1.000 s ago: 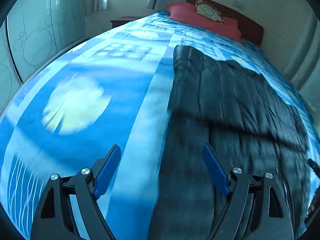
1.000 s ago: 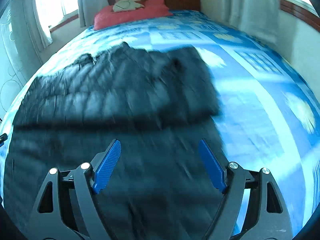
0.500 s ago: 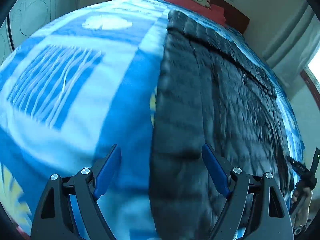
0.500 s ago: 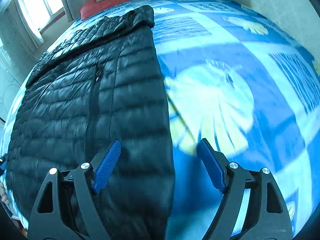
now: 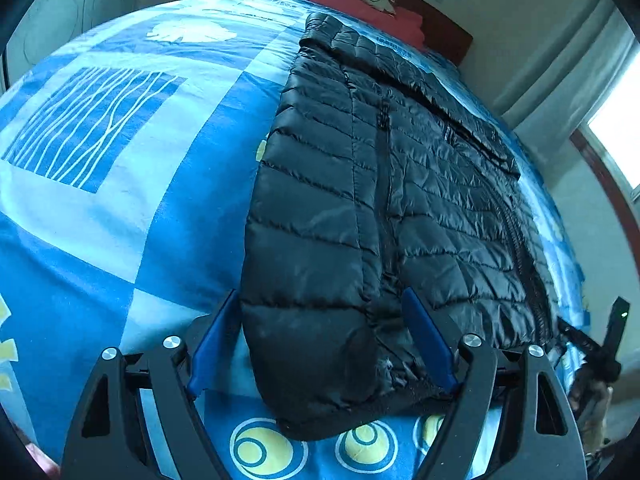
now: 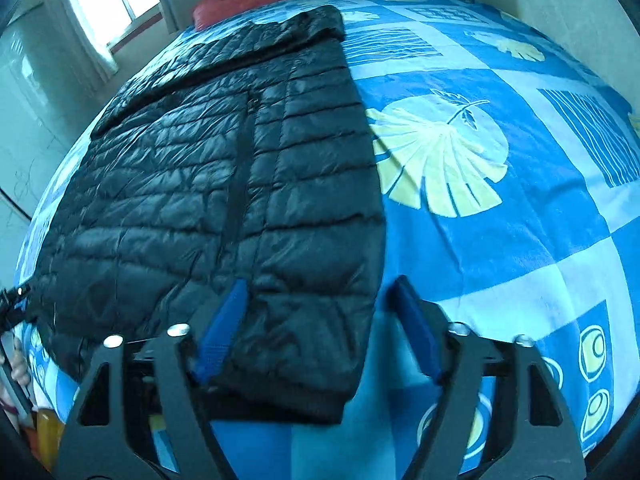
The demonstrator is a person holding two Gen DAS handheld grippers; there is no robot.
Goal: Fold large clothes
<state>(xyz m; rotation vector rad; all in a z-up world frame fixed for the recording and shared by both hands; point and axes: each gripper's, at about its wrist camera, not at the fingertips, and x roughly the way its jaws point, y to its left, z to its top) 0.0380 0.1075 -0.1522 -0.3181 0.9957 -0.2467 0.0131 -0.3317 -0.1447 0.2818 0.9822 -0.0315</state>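
Left wrist view: the left tool (image 5: 320, 336) straddles the jacket's (image 5: 384, 184) near left hem corner on the bed (image 5: 120, 168), jaws closing, not yet pinching.

Right wrist view: the right tool (image 6: 316, 328) straddles the right corner likewise; the jacket runs lengthwise away.

Black puffer jacket (image 5: 400, 208): quilted cloth, glossy sheen, puffy stitched ribs, matt knit-looking hem band
Bedspread (image 5: 120, 184): blue printed cloth, matt, soft, lightly creased
Pillow (image 5: 360, 12): red cloth, matt
Headboard (image 5: 440, 20): dark brown wood, smooth
Left gripper (image 5: 320, 344): black matt plastic arms, blue plastic-looking fingers (image 5: 428, 340), shiny metal screw heads
Right gripper (image 6: 316, 328): same black matt arms, blue fingers (image 6: 220, 328), bright metal screws
Curtain (image 6: 96, 40): pale cloth
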